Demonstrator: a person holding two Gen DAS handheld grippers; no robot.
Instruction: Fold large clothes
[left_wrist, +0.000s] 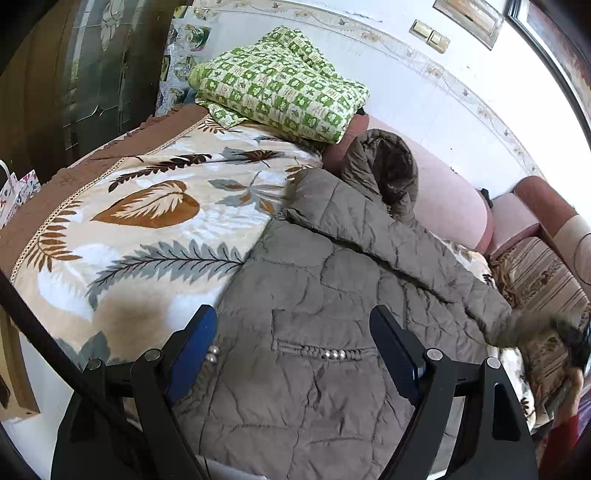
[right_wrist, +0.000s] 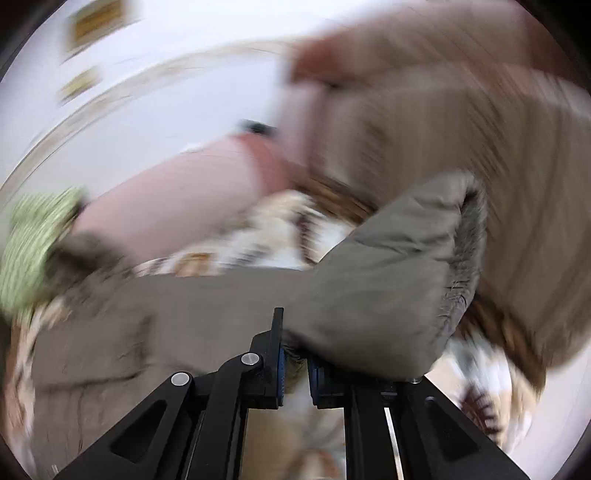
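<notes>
Jacket (left_wrist: 314, 266) spread on leaf-patterned bedspread (left_wrist: 147, 206); sleeve cuff (right_wrist: 399, 280) raised, pinched in right tongs (right_wrist: 295, 363); left tongs (left_wrist: 295, 350) spread wide above jacket pocket, gripping nothing.

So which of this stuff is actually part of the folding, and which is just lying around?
Part of the job:
- grey quilted jacket, spread on the leaf-print blanket
- its sleeve, pinched in the right tongs
- left tongs, open above the jacket

Just lying about:
- green patterned bundle
- pink sofa cushions
- gift bag
</notes>
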